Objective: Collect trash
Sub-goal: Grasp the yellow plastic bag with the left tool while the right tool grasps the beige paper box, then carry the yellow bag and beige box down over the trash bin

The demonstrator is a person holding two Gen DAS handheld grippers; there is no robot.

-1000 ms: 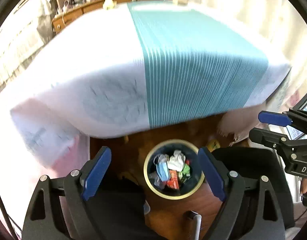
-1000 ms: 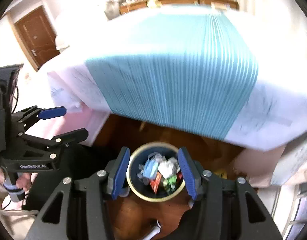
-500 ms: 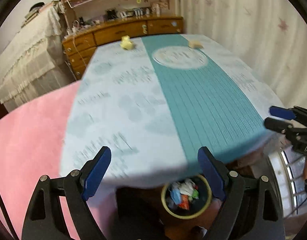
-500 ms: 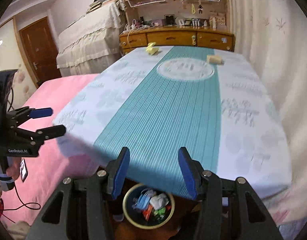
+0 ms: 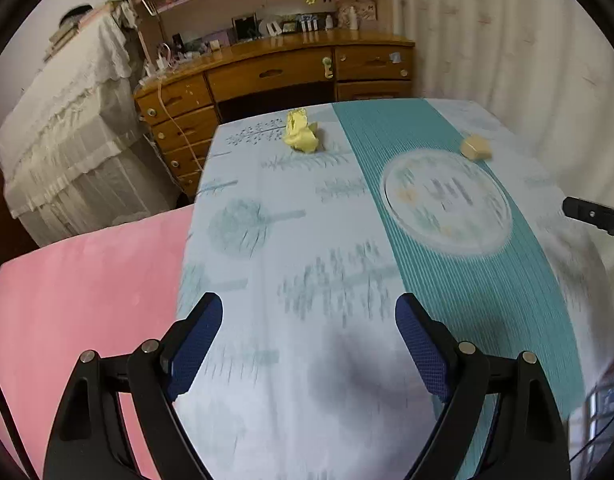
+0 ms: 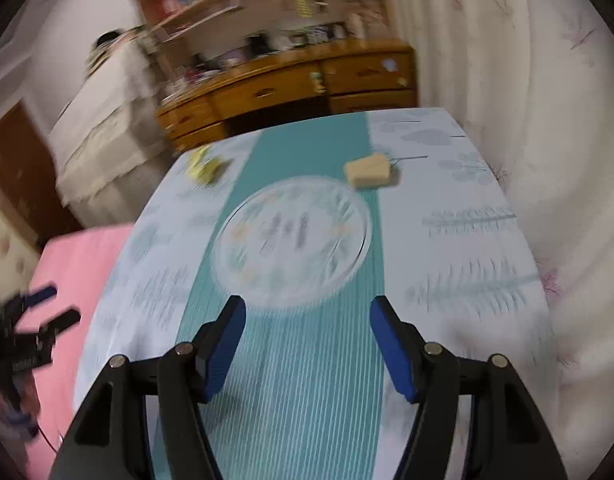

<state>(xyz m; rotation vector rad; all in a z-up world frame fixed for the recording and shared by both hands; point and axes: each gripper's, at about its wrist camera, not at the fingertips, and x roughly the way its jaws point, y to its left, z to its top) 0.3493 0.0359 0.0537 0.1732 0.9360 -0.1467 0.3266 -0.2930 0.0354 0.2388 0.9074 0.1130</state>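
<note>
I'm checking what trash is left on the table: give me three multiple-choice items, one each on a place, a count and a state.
1. Where does the crumpled yellow paper lie?
A. on the table's far pale part, near the wooden desk
B. on the round printed patch
C. on the pink surface

2. How many loose pieces lie on the tablecloth?
A. none
B. two
C. five

3. What is between the left gripper pads?
A. the yellow paper
B. the tan block
C. nothing

Answers: 1 A, it sits at the far edge before the desk. 2 B, only the yellow paper and the tan block show. 3 C, only cloth shows behind the gap.
</note>
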